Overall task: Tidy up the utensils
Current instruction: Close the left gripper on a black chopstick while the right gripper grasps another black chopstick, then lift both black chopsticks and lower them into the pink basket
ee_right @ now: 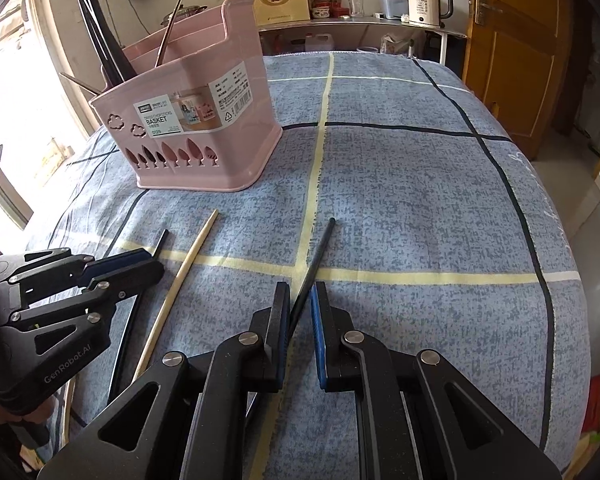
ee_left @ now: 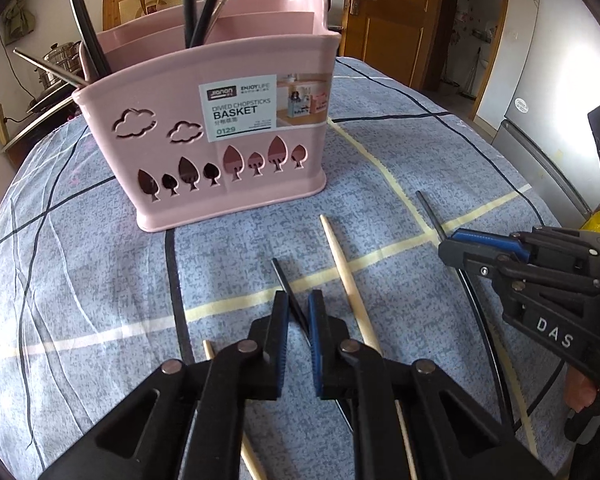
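Each gripper, left (ee_left: 298, 344) and right (ee_right: 300, 332), narrowly straddles a black chopstick (ee_right: 314, 260) whose long axis points toward the pink basket (ee_right: 204, 120).

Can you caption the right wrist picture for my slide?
Both claws straddle black chopsticks near the pink basket.

A black chopstick (ee_left: 290, 294) lies between the left fingers (ee_left: 278, 344). Another (ee_right: 310, 272) lies between the right fingers (ee_right: 278, 336). A wooden one (ee_left: 346, 280) lies between both pairs; the pink basket (ee_left: 220, 136) stands beyond, holding utensils.
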